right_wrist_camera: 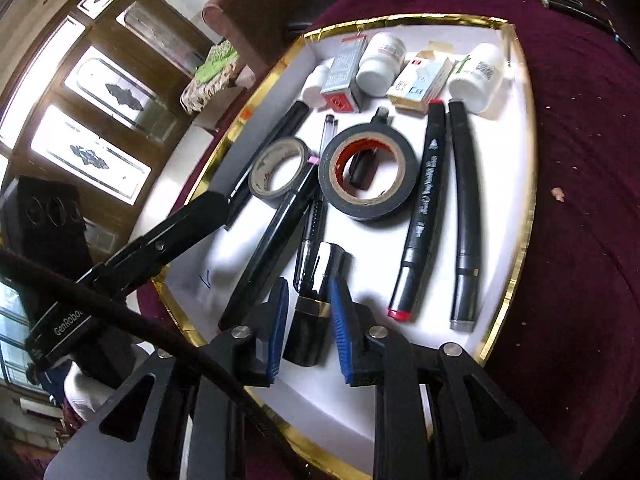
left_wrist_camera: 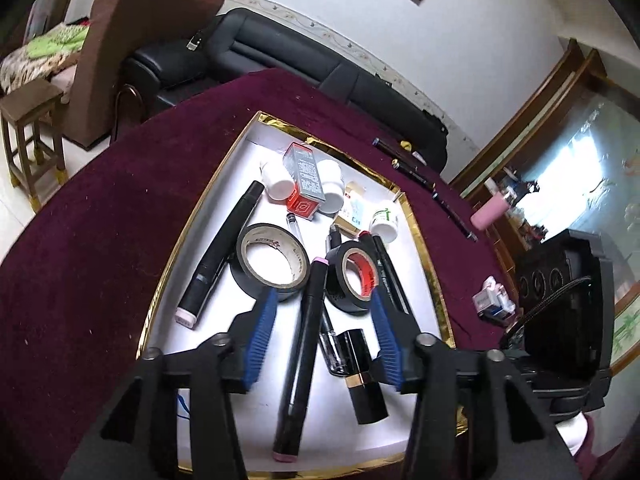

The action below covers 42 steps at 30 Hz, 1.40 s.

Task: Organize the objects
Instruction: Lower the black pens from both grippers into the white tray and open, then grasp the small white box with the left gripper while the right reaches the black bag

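A white tray with a gold rim (left_wrist_camera: 192,216) (right_wrist_camera: 524,200) lies on a maroon cloth and holds several items. My left gripper (left_wrist_camera: 324,298) hangs open over its near part. A black marker with pink ends (left_wrist_camera: 300,360) lies on the tray between its blue pads, untouched. Two tape rolls (left_wrist_camera: 240,272) (left_wrist_camera: 340,296) sit just past the fingertips. My right gripper (right_wrist_camera: 309,284) stands narrowly open around a black and gold lipstick (right_wrist_camera: 312,312) resting on the tray, with a gap beside the left pad. A red-tipped marker (right_wrist_camera: 420,216) and a grey-tipped marker (right_wrist_camera: 466,220) lie to the right.
White bottles (right_wrist_camera: 478,76) and small boxes (left_wrist_camera: 306,180) crowd the tray's far end. Dark pens (left_wrist_camera: 412,168), a pink cylinder (left_wrist_camera: 488,212) and a small box (left_wrist_camera: 490,300) lie on the cloth beyond. A black sofa (left_wrist_camera: 280,52) and a wooden stool (left_wrist_camera: 28,132) stand past the table.
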Motion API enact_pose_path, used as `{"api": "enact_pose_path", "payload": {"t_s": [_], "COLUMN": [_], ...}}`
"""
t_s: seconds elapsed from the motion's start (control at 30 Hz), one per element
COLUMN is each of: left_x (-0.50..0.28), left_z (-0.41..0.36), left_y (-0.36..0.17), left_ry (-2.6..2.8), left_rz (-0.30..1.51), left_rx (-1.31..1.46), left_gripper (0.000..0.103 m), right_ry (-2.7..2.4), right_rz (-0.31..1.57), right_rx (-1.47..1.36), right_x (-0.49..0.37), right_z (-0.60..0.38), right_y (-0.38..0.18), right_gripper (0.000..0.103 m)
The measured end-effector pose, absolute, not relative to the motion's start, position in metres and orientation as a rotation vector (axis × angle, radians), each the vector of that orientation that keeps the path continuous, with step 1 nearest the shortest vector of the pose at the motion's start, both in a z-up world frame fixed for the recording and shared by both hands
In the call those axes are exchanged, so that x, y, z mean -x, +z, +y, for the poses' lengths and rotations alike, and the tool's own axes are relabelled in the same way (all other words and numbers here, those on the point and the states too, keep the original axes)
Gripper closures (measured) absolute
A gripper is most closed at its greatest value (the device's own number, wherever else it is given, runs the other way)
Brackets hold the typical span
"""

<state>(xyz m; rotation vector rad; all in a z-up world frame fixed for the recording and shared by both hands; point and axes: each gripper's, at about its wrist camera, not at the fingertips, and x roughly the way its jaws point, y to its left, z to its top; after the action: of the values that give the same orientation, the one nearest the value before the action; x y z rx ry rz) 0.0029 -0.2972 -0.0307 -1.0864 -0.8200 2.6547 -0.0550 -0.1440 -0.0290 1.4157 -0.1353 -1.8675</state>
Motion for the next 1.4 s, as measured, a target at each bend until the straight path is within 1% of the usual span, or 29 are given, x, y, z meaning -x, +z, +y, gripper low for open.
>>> {"api": "enact_pose_path", "payload": {"t_s": [0.03,0.1,0.13,0.17,0.2,0.23,0.27,0.3,0.4,0.43,0.5,0.6,0.7,0.73,0.77,0.83,0.87,0.97,1.03,1.1,1.23,1.33,1.4], "left_x": [-0.005,-0.009,-0.011,-0.014,-0.016,-0.017,-0.018,-0.018,-0.013,-0.011,-0.008,-0.005,0.003,0.007,0.011,0.014,0.016,0.022,0.026,0.031,0.045,0.053,0.059], "left_z": [-0.297,-0.294,-0.291,-0.287,-0.284,-0.281,-0.278,-0.276,-0.264,-0.258,-0.24,-0.213,-0.177,-0.162,-0.144,-0.118,-0.105,-0.078,-0.065,-0.056,-0.039,-0.024,-0.008], "left_y": [-0.031,-0.025,-0.021,-0.016,-0.011,-0.007,-0.002,0.0,0.001,0.003,0.005,0.012,0.021,0.024,0.026,0.03,0.033,0.037,0.04,0.04,0.02,0.003,-0.005], "left_ry": [2.652,2.654,2.657,2.663,2.665,2.657,2.631,2.585,2.382,2.337,2.234,2.116,1.993,1.946,1.907,1.92,1.942,2.0,2.034,2.072,2.063,2.033,2.039], "left_rz": [-0.832,-0.826,-0.814,-0.803,-0.796,-0.798,-0.828,-0.876,-1.01,-1.024,-1.037,-1.049,-1.004,-0.967,-0.916,-0.836,-0.79,-0.71,-0.658,-0.607,-0.611,-0.601,-0.549], "left_rx": [1.078,1.047,1.027,1.001,0.973,0.945,0.904,0.863,0.765,0.751,0.721,0.657,0.677,0.717,0.762,0.809,0.833,0.882,0.923,0.972,1.065,1.144,1.186], "left_gripper": [0.046,0.034,0.029,0.027,0.02,0.009,0.004,0.002,0.002,0.002,0.002,0.002,0.002,0.002,0.002,0.002,0.002,0.002,0.002,0.002,0.002,0.002,0.002], "right_ry": [-1.873,-1.882,-1.881,-1.88,-1.88,-1.881,-1.884,-1.889,-1.933,-1.954,-2.021,-2.146,-2.404,-2.496,-2.547,-2.631,-2.637,-2.419,-2.396,-2.488,-2.54,-2.426,-2.346], "right_rz": [-0.149,-0.195,-0.224,-0.254,-0.289,-0.32,-0.363,-0.401,-0.499,-0.519,-0.567,-0.584,-0.512,-0.507,-0.525,-0.646,-0.754,-0.987,-1.073,-1.054,-1.004,-1.065,-1.121], "right_rx": [-1.403,-1.374,-1.364,-1.357,-1.347,-1.338,-1.328,-1.315,-1.258,-1.24,-1.171,-1.033,-0.757,-0.616,-0.511,-0.285,-0.286,-0.63,-0.693,-0.621,-0.455,-0.501,-0.592], "right_x": [0.055,0.056,0.057,0.058,0.059,0.061,0.063,0.064,0.068,0.067,0.068,0.053,0.021,0.005,-0.005,-0.025,-0.024,0.01,0.011,-0.001,-0.017,-0.011,-0.001], "right_z": [-0.139,-0.13,-0.122,-0.115,-0.105,-0.096,-0.084,-0.071,-0.032,-0.02,0.01,0.054,0.096,0.11,0.117,0.15,0.168,0.199,0.218,0.229,0.25,0.265,0.279], "right_y": [-0.027,-0.025,-0.024,-0.023,-0.022,-0.02,-0.019,-0.017,-0.01,-0.006,0.007,0.037,0.082,0.096,0.102,0.105,0.099,0.066,0.048,0.045,0.045,0.034,0.021], "right_gripper": [0.079,0.073,0.068,0.067,0.067,0.067,0.066,0.066,0.064,0.061,0.06,0.057,0.038,0.018,0.0,0.0,0.0,0.0,0.0,0.0,0.0,0.0,0.0]}}
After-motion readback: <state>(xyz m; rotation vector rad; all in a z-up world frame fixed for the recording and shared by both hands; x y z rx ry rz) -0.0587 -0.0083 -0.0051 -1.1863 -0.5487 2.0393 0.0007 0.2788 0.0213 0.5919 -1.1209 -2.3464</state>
